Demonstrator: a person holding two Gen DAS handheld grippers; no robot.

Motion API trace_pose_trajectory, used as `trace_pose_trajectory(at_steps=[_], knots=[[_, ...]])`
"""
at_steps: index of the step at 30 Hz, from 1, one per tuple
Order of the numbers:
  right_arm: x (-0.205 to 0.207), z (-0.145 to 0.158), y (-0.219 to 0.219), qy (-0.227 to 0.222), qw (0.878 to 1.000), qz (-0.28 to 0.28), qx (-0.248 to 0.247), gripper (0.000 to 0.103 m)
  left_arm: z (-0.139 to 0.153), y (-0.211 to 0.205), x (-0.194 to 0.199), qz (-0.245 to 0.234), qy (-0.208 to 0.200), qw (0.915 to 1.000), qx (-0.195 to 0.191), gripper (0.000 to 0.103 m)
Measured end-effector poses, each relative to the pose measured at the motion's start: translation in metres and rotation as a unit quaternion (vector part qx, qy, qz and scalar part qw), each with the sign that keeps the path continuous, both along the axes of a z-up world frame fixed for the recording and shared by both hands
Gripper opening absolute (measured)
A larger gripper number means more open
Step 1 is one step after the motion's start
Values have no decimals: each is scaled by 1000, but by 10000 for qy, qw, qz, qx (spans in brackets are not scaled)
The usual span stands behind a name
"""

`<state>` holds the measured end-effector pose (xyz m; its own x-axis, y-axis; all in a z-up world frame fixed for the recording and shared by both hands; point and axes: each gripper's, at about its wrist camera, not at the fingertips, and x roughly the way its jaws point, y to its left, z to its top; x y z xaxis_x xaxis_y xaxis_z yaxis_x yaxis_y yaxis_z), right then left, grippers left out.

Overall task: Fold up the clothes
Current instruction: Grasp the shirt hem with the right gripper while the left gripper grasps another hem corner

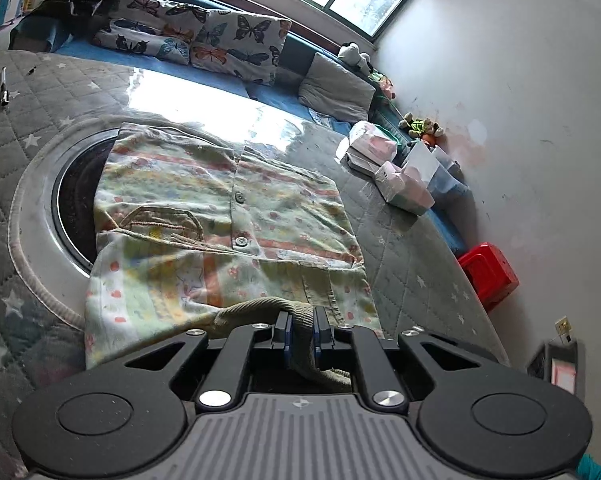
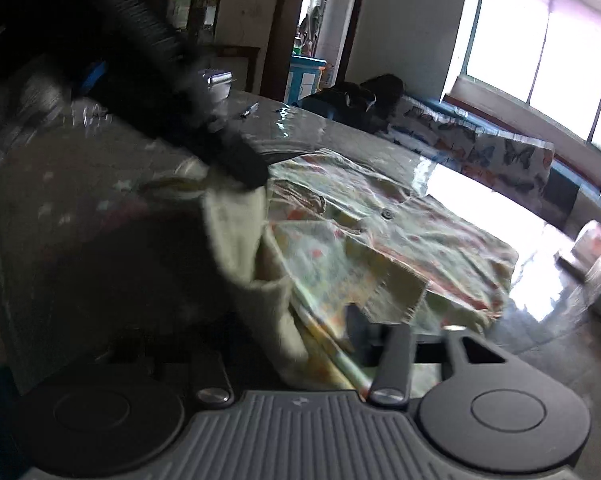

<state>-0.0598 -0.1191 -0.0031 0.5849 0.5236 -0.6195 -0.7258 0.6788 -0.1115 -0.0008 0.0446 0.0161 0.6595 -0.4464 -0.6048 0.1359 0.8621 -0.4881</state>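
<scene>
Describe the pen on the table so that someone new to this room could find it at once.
Start at the big round table under its grey quilted, star-printed cover, where the patterned button-up shirt lies spread. In the left wrist view, look to the far left edge of the tabletop, well clear of the shirt: the pen lies there alone, thin, dark and silver, unlike the boxy packages at the opposite side.
</scene>
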Motion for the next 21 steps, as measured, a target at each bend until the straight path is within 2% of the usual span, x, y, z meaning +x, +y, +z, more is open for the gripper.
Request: trace_pose_trajectory(at_steps=[3,5,10,16,21], knots=[[17,8,-5,338,9987,-178,340,21,2,4,-1,-27,-110,9999,87,20],[24,15,-8,440,9975,-216,519,18,4,12,-12,11,-318,9992,240,45],[33,30,-8,509,9958,-230,732,16,-3,16,-35,0,-825,9913,1023,60],[42,40,-4,483,9951,-302,811,15,-20,8,-46,-130,-1227,9713,2034,66],[43,46,-2,388,9952,-334,829,15,-37,-6,-41,-334,-1532,9456,2852,66]])
